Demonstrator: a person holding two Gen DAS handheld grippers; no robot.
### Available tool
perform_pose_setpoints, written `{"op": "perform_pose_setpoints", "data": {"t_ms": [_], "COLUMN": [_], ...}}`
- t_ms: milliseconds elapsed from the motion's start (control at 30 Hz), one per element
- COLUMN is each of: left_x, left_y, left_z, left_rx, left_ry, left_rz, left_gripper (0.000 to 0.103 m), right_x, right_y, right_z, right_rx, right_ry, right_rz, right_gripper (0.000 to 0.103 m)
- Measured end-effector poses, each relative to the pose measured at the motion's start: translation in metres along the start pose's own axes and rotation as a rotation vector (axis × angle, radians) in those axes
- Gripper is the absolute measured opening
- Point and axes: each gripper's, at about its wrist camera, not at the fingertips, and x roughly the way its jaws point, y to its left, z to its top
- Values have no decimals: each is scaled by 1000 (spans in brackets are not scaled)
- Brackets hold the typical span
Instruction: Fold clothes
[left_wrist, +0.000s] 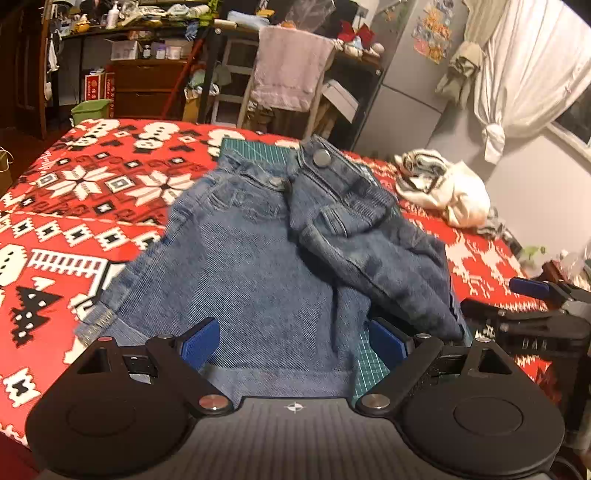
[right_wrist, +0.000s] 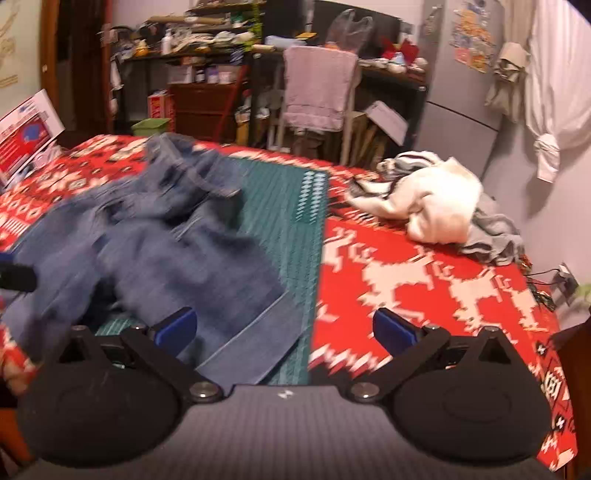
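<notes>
A pair of blue denim shorts (left_wrist: 258, 254) lies on a green cutting mat (left_wrist: 371, 363) over a red patterned blanket, waistband away from me, its right half bunched over the middle. My left gripper (left_wrist: 293, 341) hovers open over the near hem, with nothing between its blue pads. In the left wrist view the right gripper (left_wrist: 532, 295) shows at the right edge, beside the shorts. In the right wrist view the shorts (right_wrist: 155, 258) lie blurred to the left, and my right gripper (right_wrist: 284, 328) stands open above the mat's (right_wrist: 291, 221) right edge, holding nothing.
A heap of white and grey clothes (right_wrist: 439, 206) lies at the bed's far right. Beyond the red blanket (right_wrist: 424, 280) stand a chair draped with a pink towel (right_wrist: 317, 85), cluttered shelves and a grey fridge (right_wrist: 458, 103). A white curtain hangs at the right.
</notes>
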Motion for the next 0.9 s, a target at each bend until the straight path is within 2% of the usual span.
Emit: {"op": "perform_pose_setpoints", "data": {"t_ms": [133,367,500,600,700,900], "left_x": [6,25,34,36,40,40], "left_y": [-13,-22,-25,-32,-39,-39], "left_z": [-9,-20,-25,-32,-36,-35], "left_rx": [86,167,213,264,300,301], "left_ry": [19,77,100,99,94,99], "left_rz": [19,77,105,128,150,147], "left_gripper": [88,89,94,102,103,103], "right_x": [-6,7,24,34,34,34], "right_y": [14,29,25,20,20,19], "right_z": [-11,-19,-24,-30,-33,-36], "right_rx": [6,-18,24,49,50,52], "right_ry": [2,51,103,136,119,106], "right_rz": [58,83,76,70,67,58], "right_gripper": [103,103,103,103,103,103]}}
